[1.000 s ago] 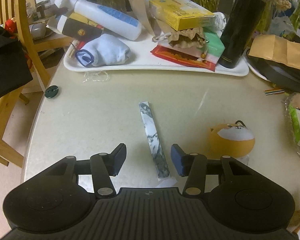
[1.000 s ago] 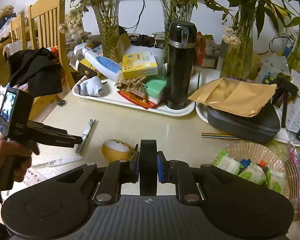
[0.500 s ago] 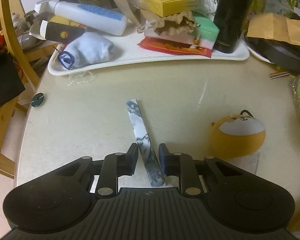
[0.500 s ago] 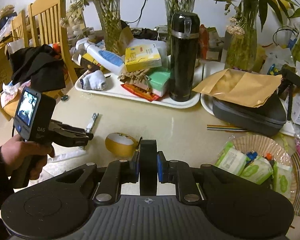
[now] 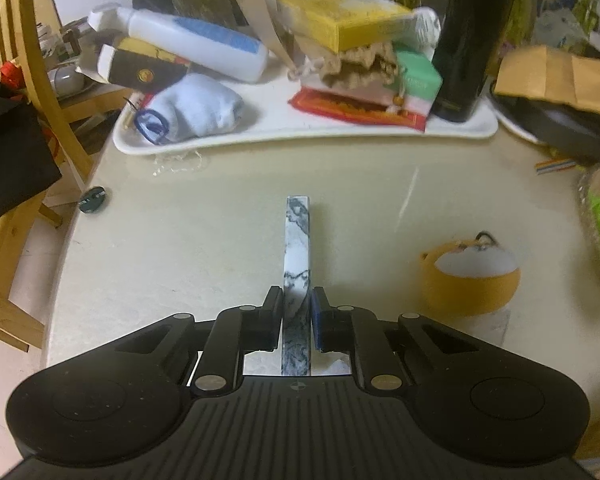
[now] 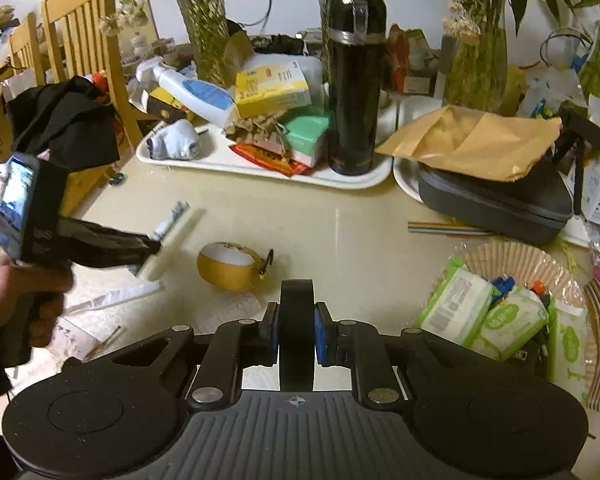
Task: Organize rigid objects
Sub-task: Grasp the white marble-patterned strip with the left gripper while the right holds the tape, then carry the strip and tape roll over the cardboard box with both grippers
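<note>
Marble-patterned bar point(image 5: 297, 248) sits clamped between the pads of the left gripper point(image 5: 296, 306), its far end pointing toward the white tray point(image 5: 260, 140) and raised off the cream table point(image 5: 180, 240). Right of it rests an orange round toy point(image 5: 470, 280). The right gripper point(image 6: 297, 328) is clenched on a flat black disc point(image 6: 297, 320), near the wet-wipe packets point(image 6: 496, 320).

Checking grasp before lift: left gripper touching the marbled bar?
Touching. Left wrist view shows the left gripper shut on the marbled bar, both pads pressed against its sides.
</note>
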